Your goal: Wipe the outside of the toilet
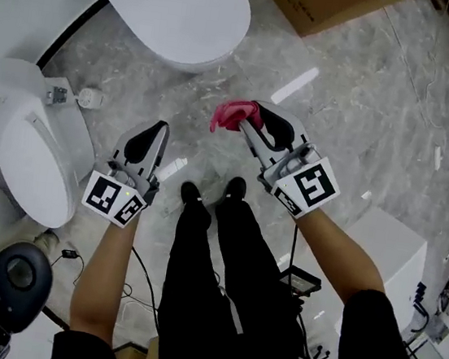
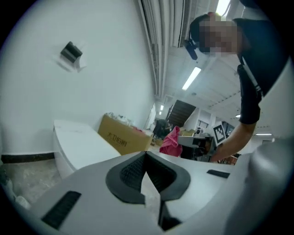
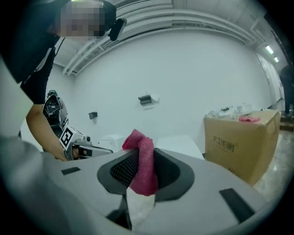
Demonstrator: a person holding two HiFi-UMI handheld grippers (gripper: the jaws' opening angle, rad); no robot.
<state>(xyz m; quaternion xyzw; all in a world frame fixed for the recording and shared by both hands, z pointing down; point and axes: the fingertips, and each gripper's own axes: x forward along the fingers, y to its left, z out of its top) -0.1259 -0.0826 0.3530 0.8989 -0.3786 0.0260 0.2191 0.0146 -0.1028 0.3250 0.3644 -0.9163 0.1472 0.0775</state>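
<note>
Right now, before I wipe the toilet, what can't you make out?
Head view: the top edge cuts off part of the toilet.
Right gripper view: the tongs of the right gripper hide the clamped part of the pink cloth.
Left gripper view: the cardboard box print is too small to read.
Same view: the wall fixture is too blurred to identify.

The left gripper [image 1: 150, 134] sits left of centre in the head view, jaws together with nothing between them, the bare left forearm [image 1: 104, 274] running to the lower edge. The right gripper [image 1: 257, 117], higher and right of centre, clamps a pink cloth [image 1: 230, 114]. The right forearm [image 1: 338, 251] angles lower right.
</note>
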